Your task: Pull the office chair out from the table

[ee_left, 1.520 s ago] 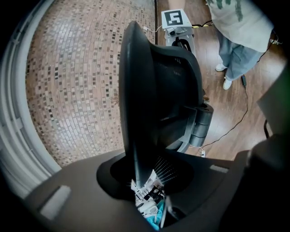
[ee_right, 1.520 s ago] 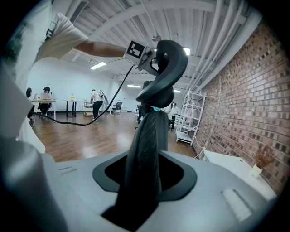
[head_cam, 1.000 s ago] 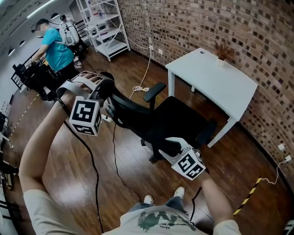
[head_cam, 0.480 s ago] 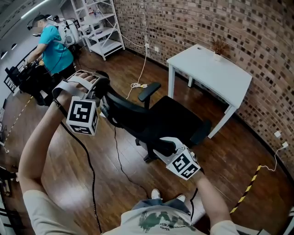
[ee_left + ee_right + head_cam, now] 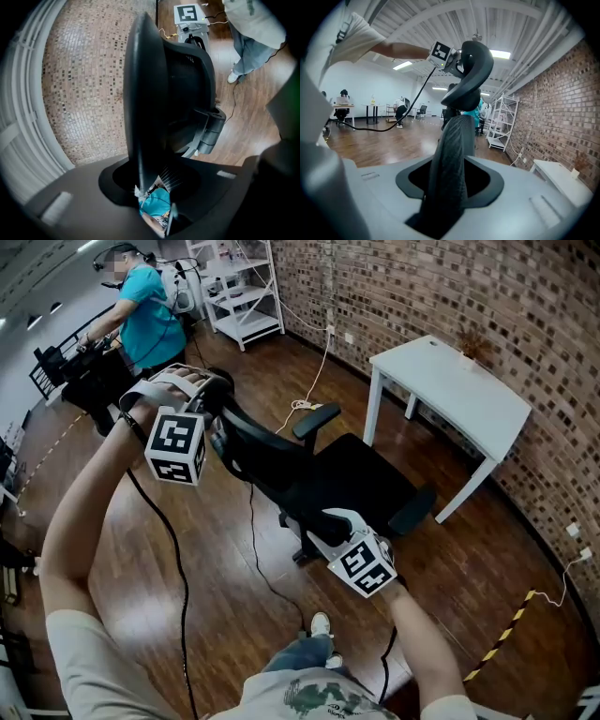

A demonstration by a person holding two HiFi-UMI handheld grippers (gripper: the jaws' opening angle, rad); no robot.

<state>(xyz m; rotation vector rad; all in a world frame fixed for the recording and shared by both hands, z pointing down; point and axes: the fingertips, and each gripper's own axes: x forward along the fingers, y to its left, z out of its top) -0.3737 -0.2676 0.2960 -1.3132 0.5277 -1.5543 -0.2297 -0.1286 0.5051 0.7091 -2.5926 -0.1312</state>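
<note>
**Item: office chair (image 5: 361, 486), black, with armrests and castors.**
Location: on the wooden floor (image 5: 487, 577), in front of the white desk (image 5: 450, 390). The seat was turned toward the desk and the backrest (image 5: 267, 454) toward the person. The seat lay outside the desk top's outline. One armrest was near the desk's closest leg, with a visible gap between them.

**Holds on the item.**
- Left gripper (image 5: 218, 409): clamped on the upper end of the backrest. The left gripper view showed the dark rim seated in the slot between the jaws.
- Right gripper (image 5: 330, 524): clamped lower down on the same backrest. The right gripper view showed its mesh-textured side edge filling the jaw opening.

**Progress, as judged.**
- Done: both grips taken, and the chair already drawn out from under the desk.
- Left: at most a little more pull to widen the gap, then release of both jaws. Neither gripper had let go.

**Other things present.**
- Small dried plant (image 5: 474, 345) on the desk's far corner.
- Light cable (image 5: 302, 405) on the floor beyond the chair.
- White shelving (image 5: 242, 292) against the brick wall.
- Person in a teal shirt (image 5: 150, 324), well apart at the far side.
</note>
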